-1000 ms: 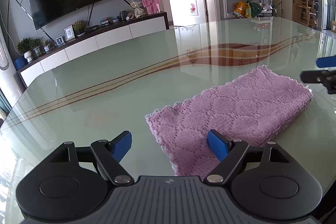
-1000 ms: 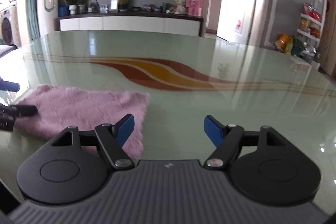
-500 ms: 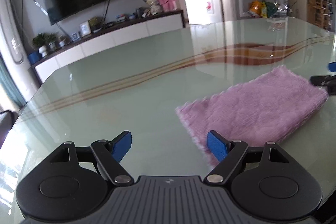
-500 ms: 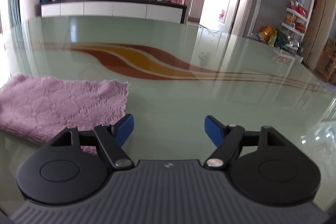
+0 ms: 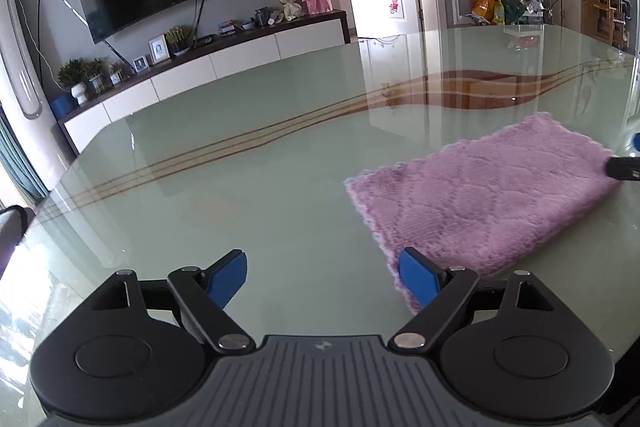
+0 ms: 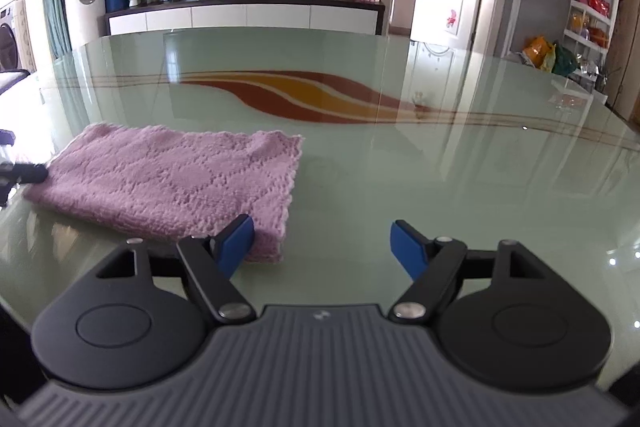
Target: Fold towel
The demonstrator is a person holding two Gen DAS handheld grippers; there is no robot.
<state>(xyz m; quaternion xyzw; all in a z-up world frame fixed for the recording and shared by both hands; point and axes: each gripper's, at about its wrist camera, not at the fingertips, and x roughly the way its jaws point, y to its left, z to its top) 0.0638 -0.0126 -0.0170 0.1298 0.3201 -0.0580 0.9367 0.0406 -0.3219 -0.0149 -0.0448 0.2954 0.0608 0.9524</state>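
The pink knitted towel (image 6: 176, 183) with a diamond pattern and scalloped edging lies flat on the glossy pale-green glass worktop (image 6: 400, 187), already doubled into a thick rectangle whose layers show at its near corner. My main worry is the glass: I judge it slick, so if one pad pushes at the edge instead of pinching it, the whole stack could slide or the layers could skew apart. The thickness is the other risk; a shallow bite might catch only the top layer and peel it open, not carry both over.

In the right wrist view the towel sits left of centre, its near right corner just beside the left pad of my right hand-held gripper (image 6: 322, 243), whose jaws stand wide apart with nothing between them. In the left wrist view the towel (image 5: 480, 195) lies to the right, its near corner behind the right pad of my left hand-held gripper (image 5: 322, 277), also spread open and empty.
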